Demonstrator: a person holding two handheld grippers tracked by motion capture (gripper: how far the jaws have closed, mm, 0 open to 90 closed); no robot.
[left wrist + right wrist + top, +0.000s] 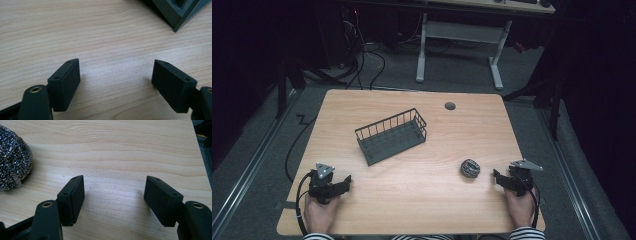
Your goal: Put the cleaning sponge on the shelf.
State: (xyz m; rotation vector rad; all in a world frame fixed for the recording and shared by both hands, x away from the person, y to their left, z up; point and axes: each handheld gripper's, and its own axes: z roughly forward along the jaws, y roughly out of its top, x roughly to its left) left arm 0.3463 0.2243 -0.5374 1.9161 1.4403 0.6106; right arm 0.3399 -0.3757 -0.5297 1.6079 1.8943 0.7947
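A dark wire basket [391,135] sits tilted near the middle of the wooden table [412,190]; one corner of the basket [180,12] appears at the top right of the left gripper view. A steel wool scouring ball [470,168] lies at the right, and the ball [12,160] fills the left edge of the right gripper view. My left gripper [343,181] rests low at the front left, open, with bare wood between its pads [65,83]. My right gripper [497,177] rests at the front right, open, just right of the ball, its pads [72,200] apart over bare wood.
A round cable grommet [450,106] sits near the table's far edge. Beyond the table stand a white desk frame [459,45] and cables on the grey floor. The table's right edge [200,157] lies close to my right gripper.
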